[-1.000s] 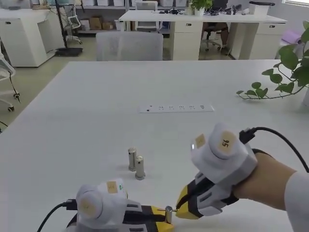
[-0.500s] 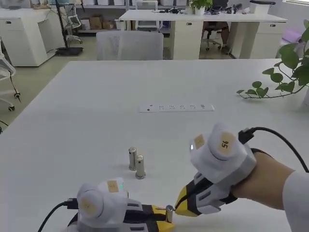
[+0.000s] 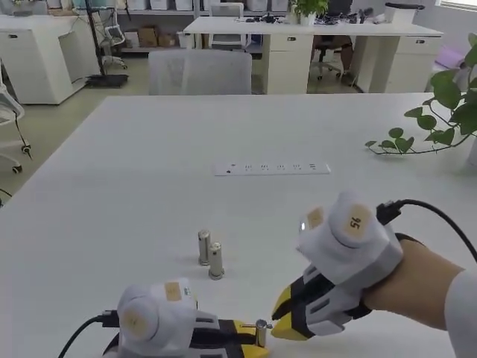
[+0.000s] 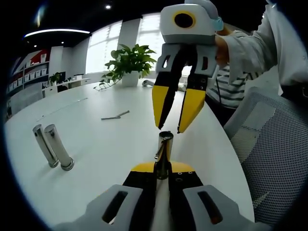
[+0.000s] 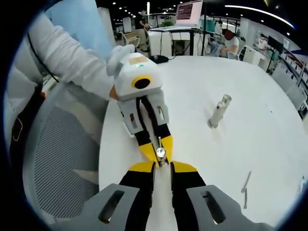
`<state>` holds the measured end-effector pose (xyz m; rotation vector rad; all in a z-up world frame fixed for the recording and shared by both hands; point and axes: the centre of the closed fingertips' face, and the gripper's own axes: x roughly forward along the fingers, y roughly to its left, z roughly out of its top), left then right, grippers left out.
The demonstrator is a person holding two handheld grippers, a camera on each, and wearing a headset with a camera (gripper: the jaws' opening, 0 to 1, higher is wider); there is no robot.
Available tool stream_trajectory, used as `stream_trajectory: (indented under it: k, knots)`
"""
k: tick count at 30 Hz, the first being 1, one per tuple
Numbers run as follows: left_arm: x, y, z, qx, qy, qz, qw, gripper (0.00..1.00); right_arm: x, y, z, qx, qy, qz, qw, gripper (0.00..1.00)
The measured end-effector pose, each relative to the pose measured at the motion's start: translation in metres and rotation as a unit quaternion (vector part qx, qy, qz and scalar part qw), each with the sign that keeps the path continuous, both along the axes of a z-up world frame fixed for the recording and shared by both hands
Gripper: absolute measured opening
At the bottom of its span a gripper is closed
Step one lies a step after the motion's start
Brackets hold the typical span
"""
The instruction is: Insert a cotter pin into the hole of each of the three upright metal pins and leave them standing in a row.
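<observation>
My left gripper point(image 3: 257, 337) lies low at the table's near edge, shut on an upright metal pin point(image 3: 261, 330) point(image 4: 163, 149) point(image 5: 160, 153). A thin cotter pin point(image 4: 158, 154) sticks out of that pin's side near the top. My right gripper point(image 3: 274, 327) point(image 4: 169, 129) faces it from the right. Its yellow fingertips point(image 4: 161, 108) stand a little apart just behind the pin, with nothing between them. Two more metal pins point(image 3: 203, 247) point(image 3: 216, 260) point(image 4: 53, 146) stand close together on the white table, to the left and further back. In the right gripper view they overlap as one metal pin point(image 5: 217, 111).
Loose cotter pins point(image 4: 115, 116) point(image 5: 245, 189) lie on the white table point(image 3: 134, 171) beyond the grippers. A white power strip point(image 3: 272, 168) lies mid-table. A potted plant point(image 3: 440, 112) reaches in from the right edge. A grey chair point(image 3: 200, 71) stands behind the far side.
My right gripper has drawn back a little to the right, away from the held pin. The left gripper and the two standing pins have stayed put.
</observation>
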<state>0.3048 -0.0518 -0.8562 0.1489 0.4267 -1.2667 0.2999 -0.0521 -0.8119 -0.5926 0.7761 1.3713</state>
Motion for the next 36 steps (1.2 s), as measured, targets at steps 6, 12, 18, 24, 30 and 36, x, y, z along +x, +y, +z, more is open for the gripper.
stream_trajectory:
  k: [6, 12, 18, 24, 30, 36]
  knots:
    - [0.000, 0.000, 0.000, 0.000, 0.000, 0.000, 1.0000, 0.06, 0.000, -0.005, 0.002, 0.027, 0.008, -0.027, 0.9993, 0.18]
    - [0.001, 0.000, 0.000, -0.001, 0.001, 0.002, 1.0000, 0.06, -0.003, -0.010, 0.002, 0.047, 0.011, -0.048, 0.9977, 0.25]
    - [0.001, 0.000, 0.000, -0.001, 0.002, 0.004, 1.0000, 0.06, -0.008, -0.013, 0.003, 0.073, 0.017, -0.065, 0.9951, 0.30]
    - [0.001, 0.000, 0.000, -0.001, 0.002, 0.004, 1.0000, 0.06, -0.008, -0.022, 0.008, 0.095, 0.003, -0.092, 0.9913, 0.40]
    - [0.001, 0.000, 0.000, -0.002, 0.002, 0.005, 1.0000, 0.06, 0.002, -0.036, 0.013, 0.110, -0.017, -0.139, 0.9840, 0.52]
    - [0.001, 0.000, 0.000, -0.004, 0.004, 0.007, 1.0000, 0.06, 0.009, -0.047, 0.020, 0.126, -0.044, -0.169, 0.9766, 0.61]
